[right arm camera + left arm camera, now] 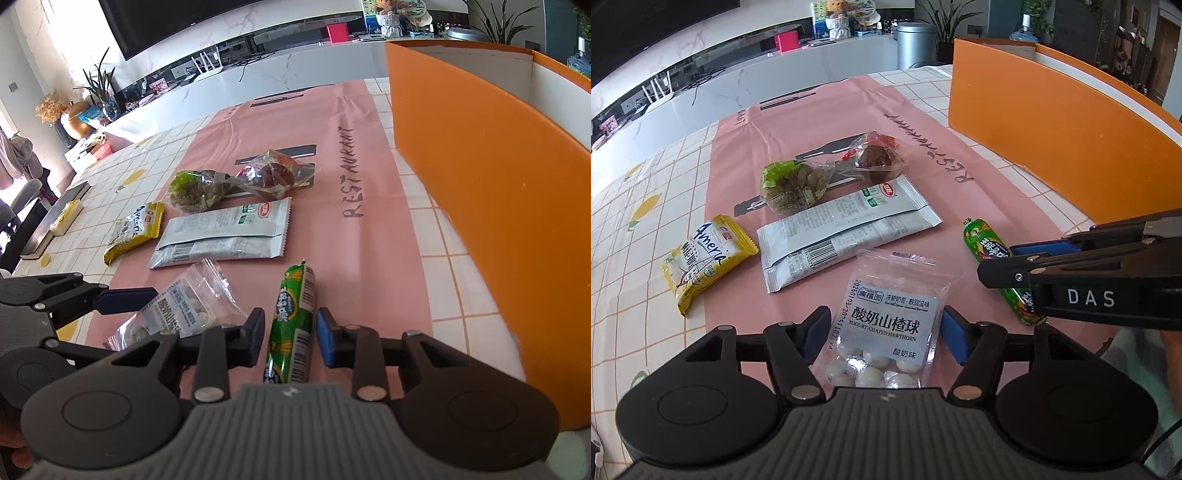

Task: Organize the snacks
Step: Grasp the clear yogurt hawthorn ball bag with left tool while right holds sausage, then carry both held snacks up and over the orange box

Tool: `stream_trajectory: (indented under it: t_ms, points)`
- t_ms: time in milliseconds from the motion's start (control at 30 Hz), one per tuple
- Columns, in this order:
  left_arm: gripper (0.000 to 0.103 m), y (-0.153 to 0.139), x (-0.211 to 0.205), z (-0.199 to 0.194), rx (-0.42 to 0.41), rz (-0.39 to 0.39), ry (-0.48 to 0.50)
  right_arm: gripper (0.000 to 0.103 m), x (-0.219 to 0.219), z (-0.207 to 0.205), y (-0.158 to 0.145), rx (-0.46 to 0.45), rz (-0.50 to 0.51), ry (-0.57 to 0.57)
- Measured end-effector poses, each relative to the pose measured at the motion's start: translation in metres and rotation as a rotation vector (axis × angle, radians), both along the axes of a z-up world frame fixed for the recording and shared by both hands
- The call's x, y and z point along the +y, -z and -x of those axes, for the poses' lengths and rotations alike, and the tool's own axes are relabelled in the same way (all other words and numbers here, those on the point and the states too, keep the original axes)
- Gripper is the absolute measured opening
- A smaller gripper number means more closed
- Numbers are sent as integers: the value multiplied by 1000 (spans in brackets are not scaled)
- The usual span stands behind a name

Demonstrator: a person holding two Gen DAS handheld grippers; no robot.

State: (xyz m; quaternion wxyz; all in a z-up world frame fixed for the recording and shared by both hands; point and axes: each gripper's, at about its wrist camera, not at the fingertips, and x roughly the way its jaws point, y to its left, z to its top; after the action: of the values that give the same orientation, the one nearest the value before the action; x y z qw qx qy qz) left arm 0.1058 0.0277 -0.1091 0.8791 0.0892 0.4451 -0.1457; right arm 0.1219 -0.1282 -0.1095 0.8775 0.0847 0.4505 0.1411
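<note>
While your right gripper point(290, 341) pinches the green sausage stick point(291, 325) lying on the pink mat point(369, 258), your left gripper point(882, 334) straddles the clear bag of yogurt-coated hawthorn balls point(886, 321), its pads at the bag's edges with no visible squeeze. Beyond them lie the silver packet point(846, 232), the yellow wafer pack point(705, 258) and two clear-wrapped snacks, with the orange box point(1052, 147) standing to the right.

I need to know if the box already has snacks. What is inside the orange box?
Only the orange box's white inner walls near the rim show, with no snacks visible. Its tall front wall covers the floor, so the contents cannot be seen.
</note>
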Motion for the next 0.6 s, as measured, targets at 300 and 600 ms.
stream_trajectory:
  t_ms: [300, 600]
  points:
    - [66, -10, 20, 14, 3, 108, -188, 21, -4, 6, -6, -17, -34, -9]
    - [66, -55, 22, 26, -49, 281, -262, 21, -27, 22, -46, -88, -96, -9]
